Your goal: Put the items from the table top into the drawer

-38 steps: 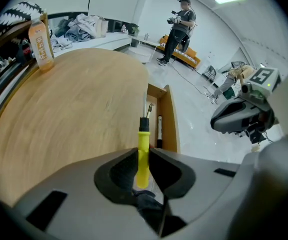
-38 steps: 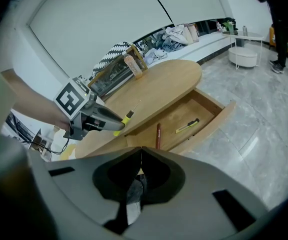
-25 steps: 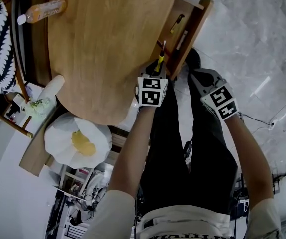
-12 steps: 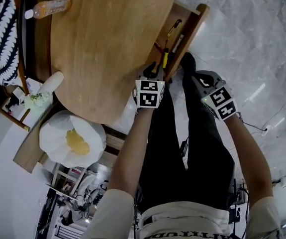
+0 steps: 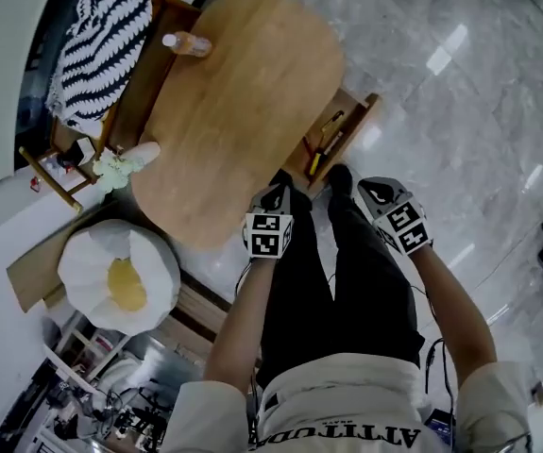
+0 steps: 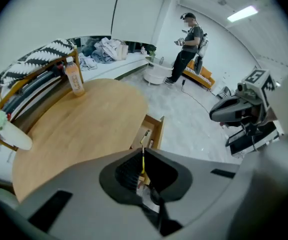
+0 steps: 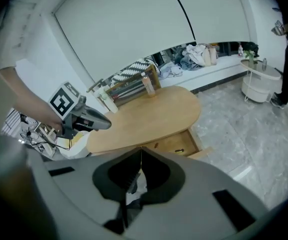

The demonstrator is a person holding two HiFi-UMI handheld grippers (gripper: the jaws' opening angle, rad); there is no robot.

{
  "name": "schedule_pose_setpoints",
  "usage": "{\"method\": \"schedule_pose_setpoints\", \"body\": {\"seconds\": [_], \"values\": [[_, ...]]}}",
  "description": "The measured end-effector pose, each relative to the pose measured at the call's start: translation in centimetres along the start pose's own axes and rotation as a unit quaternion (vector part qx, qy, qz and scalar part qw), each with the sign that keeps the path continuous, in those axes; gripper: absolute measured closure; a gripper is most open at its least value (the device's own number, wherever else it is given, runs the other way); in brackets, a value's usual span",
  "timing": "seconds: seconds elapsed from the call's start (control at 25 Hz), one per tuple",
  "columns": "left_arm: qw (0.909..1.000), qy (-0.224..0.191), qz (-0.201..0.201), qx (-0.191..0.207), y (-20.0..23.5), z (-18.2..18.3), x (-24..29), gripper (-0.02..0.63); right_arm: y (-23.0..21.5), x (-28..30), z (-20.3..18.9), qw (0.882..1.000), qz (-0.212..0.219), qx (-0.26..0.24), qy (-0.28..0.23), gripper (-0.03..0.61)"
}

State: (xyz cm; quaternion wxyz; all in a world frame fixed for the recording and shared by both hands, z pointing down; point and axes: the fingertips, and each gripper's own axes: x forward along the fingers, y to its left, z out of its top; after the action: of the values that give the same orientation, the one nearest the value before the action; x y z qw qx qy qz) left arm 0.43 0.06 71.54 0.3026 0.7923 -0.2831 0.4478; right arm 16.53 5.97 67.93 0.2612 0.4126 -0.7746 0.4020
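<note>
You're closing the left gripper (image 6: 144,149) on nothing, the right gripper (image 7: 141,151) is sitting pressed together empty, the pens (image 5: 320,147) are lying in the open drawer (image 5: 360,119), and you're risking forgetting the bottle (image 5: 188,42) standing at the table (image 5: 233,121)'s far end.

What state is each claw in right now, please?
Left claw: closing, almost shut, with nothing between its jaws.
Right claw: closed, holding nothing.

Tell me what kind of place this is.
Probably a living-room-style space, perhaps a staged one: an oval wooden table with an open drawer, a striped throw, a polished stone floor, and clothes heaped on a long wall bench.
</note>
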Motion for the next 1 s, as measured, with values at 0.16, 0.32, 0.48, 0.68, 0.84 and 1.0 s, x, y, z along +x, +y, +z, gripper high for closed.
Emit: {"method": "schedule_pose_setpoints", "body": {"seconds": [0.16,0.32,0.48,0.68,0.84,1.0], "values": [[0.9987,-0.044,0.008,-0.026,-1.0,2.3,-6.4,0.592,0.7,-3.7,3.8,1.0,0.004,-0.009,-0.008,0.558],[0.9939,-0.095,0.021,-0.053,-1.5,3.2,-12.6,0.594,3.8,-6.3,6.3,0.999,0.018,-0.051,-0.01,0.558],[0.9868,-0.139,0.035,-0.077,-1.1,3.2,-18.6,0.594,7.4,-7.9,9.8,0.995,0.029,-0.094,-0.022,0.558],[0.9773,-0.174,0.063,-0.103,-0.3,1.6,-24.8,0.594,10.7,-10.2,12.9,0.99,0.026,-0.131,-0.042,0.558],[0.9675,-0.207,0.076,-0.124,0.4,-0.2,-29.4,0.594,13.2,-11.5,13.4,0.987,0.019,-0.153,-0.05,0.558],[0.9609,-0.231,0.079,-0.13,0.5,-2.4,-32.8,0.594,15.5,-12.4,13.1,0.983,0.008,-0.173,-0.058,0.558]]}}
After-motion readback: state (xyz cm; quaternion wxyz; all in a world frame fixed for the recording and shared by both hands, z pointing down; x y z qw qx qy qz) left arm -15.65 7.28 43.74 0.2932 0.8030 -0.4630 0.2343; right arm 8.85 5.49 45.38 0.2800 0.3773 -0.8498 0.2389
